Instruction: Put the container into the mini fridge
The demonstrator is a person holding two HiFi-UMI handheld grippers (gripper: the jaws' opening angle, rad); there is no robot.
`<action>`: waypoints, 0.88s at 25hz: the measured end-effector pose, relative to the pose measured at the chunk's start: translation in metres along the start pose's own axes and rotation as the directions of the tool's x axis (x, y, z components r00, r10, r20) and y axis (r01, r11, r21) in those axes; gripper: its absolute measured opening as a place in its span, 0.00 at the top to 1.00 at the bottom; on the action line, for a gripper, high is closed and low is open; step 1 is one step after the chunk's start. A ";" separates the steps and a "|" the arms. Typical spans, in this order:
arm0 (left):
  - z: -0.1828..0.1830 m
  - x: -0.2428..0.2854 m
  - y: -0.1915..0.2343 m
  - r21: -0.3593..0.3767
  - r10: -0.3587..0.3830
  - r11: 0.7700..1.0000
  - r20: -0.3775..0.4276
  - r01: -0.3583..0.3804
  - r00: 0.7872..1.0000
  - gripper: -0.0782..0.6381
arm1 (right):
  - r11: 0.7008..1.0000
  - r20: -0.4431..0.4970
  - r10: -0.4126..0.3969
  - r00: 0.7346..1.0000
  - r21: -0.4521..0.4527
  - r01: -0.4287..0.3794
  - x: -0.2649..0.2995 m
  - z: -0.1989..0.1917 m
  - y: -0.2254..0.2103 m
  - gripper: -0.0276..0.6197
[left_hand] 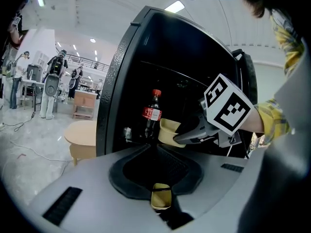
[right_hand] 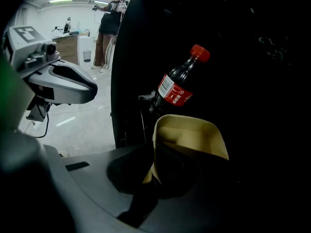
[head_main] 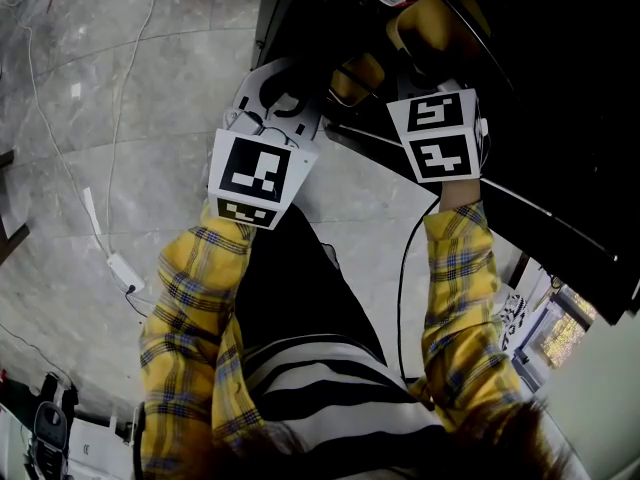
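— What is sitting in the mini fridge [left_hand: 121, 72]?
— A cola bottle [left_hand: 152, 111] is standing inside, just beyond the right tongs [right_hand: 156, 161].
— And the floor [head_main: 170, 68]?
— A white adapter [head_main: 122, 268] is lying left of the left tongs [left_hand: 155, 148].

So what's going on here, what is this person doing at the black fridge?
A person is working with a hand-held tool in each hand at an open black mini fridge. The right tool is clamped on the wall of a pale yellow container and holds it at the fridge's opening, close beside a cola bottle standing inside. The container does not look set down yet. The left tool hangs in front of the fridge, jaws together, nothing in them.
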State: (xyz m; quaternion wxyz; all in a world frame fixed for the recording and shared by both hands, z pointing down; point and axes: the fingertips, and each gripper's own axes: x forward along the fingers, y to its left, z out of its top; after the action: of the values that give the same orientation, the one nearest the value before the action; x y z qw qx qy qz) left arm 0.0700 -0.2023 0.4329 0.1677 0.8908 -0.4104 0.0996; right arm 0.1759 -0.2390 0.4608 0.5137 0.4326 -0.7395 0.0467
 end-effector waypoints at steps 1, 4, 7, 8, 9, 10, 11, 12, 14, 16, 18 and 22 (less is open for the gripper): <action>0.000 0.000 0.000 -0.001 0.000 1.000 0.002 0.000 1.000 0.82 | 1.000 0.002 -0.008 1.000 0.001 0.008 0.000 0.000 -0.001 0.90; 0.002 -0.002 0.002 0.001 0.000 1.000 0.010 0.000 1.000 0.82 | 0.999 0.015 -0.035 0.999 0.013 0.034 0.000 0.003 -0.003 0.90; 0.005 -0.005 0.004 0.002 0.001 1.000 0.016 -0.001 1.000 0.82 | 0.997 0.039 -0.061 0.997 0.042 0.059 -0.002 0.006 -0.004 0.90; 0.005 -0.006 0.004 0.001 0.002 1.000 0.018 -0.002 1.000 0.82 | 0.997 0.043 -0.067 0.997 0.050 0.065 -0.002 0.006 -0.004 0.90; 0.006 -0.007 0.004 0.001 0.002 1.000 0.020 -0.002 1.000 0.82 | 0.996 0.046 -0.072 0.996 0.059 0.069 -0.003 0.005 -0.004 0.90; 0.007 -0.009 0.004 0.001 0.003 1.000 0.023 -0.003 1.000 0.82 | 0.995 0.049 -0.076 0.996 0.069 0.072 -0.004 0.005 -0.004 0.90; 0.008 -0.011 0.004 0.002 0.003 1.000 0.026 -0.003 1.000 0.82 | 0.994 0.052 -0.081 0.995 0.078 0.077 -0.006 0.005 -0.004 0.90; 0.009 -0.013 0.004 0.003 0.004 1.000 0.029 -0.004 1.000 0.82 | 0.993 0.056 -0.087 0.995 0.085 0.082 -0.008 0.005 -0.004 0.90; 0.011 -0.016 0.005 0.004 0.006 1.000 0.033 -0.006 0.999 0.82 | 0.990 0.069 -0.105 0.992 0.098 0.098 -0.012 0.007 -0.004 0.90; 0.011 -0.020 0.005 0.005 0.004 1.000 0.033 -0.004 0.999 0.82 | 0.986 0.084 -0.129 0.988 0.118 0.119 -0.015 0.009 -0.005 0.90; 0.012 -0.023 0.004 0.012 -0.001 1.000 0.030 0.001 1.000 0.82 | 0.981 0.094 -0.148 0.985 0.141 0.134 -0.017 0.009 -0.007 0.87; 0.016 -0.032 0.002 0.025 -0.016 1.000 0.028 0.015 0.999 0.82 | 0.969 0.114 -0.157 0.981 0.208 0.131 -0.021 0.007 -0.005 0.79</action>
State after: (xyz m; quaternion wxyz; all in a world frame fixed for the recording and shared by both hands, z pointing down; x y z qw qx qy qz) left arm 0.0485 -0.1866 0.4088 0.1514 0.8974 -0.4045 0.0908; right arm 0.1764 -0.2336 0.4383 0.4209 0.5366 -0.7293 0.0549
